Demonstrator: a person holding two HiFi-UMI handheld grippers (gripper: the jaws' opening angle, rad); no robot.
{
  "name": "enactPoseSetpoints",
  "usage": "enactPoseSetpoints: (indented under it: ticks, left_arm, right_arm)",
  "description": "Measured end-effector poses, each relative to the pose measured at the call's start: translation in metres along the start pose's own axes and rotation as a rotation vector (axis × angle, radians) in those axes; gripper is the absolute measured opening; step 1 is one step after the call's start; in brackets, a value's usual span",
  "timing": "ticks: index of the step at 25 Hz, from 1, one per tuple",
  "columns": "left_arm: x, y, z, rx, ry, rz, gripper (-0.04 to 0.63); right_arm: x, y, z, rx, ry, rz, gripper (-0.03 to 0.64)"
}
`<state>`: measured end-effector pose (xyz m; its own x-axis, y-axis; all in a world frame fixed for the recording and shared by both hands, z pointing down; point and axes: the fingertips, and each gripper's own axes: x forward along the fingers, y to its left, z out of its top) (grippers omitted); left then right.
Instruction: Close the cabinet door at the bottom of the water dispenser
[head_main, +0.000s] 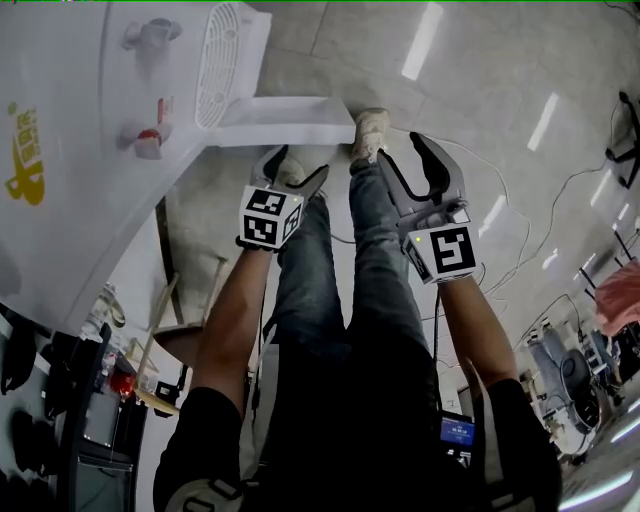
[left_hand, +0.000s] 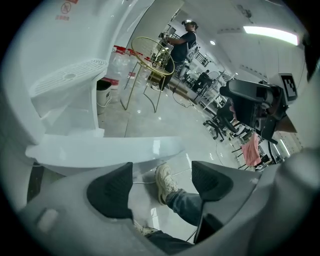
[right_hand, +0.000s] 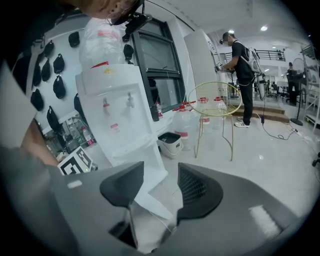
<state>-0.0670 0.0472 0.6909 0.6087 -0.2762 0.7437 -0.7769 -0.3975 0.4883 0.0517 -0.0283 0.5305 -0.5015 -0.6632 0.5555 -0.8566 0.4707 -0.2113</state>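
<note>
Reaching forward and down from bare forearms, the grey plastic left gripper (head_main: 298, 168) and the grey plastic right gripper (head_main: 410, 165) hung side by side above the person's blue denim legs (head_main: 315, 260). Each carried a cube of black-and-white square markers on its back. The left one's curved jaws stood well apart with nothing between their ribbed black pads (left_hand: 111, 191), only a cream laced shoe (left_hand: 164, 182) and floor showing beyond them. It hovered near the flat white cabinet door (head_main: 285, 122). The right one's jaws were also apart and clamped on nothing, the door's thin edge showing beyond the gap. That door stood swung out from the bottom front of the tall, smooth white plastic water dispenser (head_main: 80, 120), jutting over the glossy pale tiled floor (head_main: 460, 90) towards the shoe. Higher on the dispenser's face sat a slotted white drip grille (head_main: 222, 60) and two small taps, one of them red-tipped (head_main: 148, 140).
</note>
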Motion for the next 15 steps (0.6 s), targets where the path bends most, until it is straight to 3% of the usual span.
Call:
enactPoseSetpoints:
  ticks: [15]
  left_arm:
    - [0.014,0.009,0.027,-0.032,-0.038,0.047,0.383]
  right_arm:
    - [0.017,-0.027,-0.001,0.000,0.019,0.033,0.212]
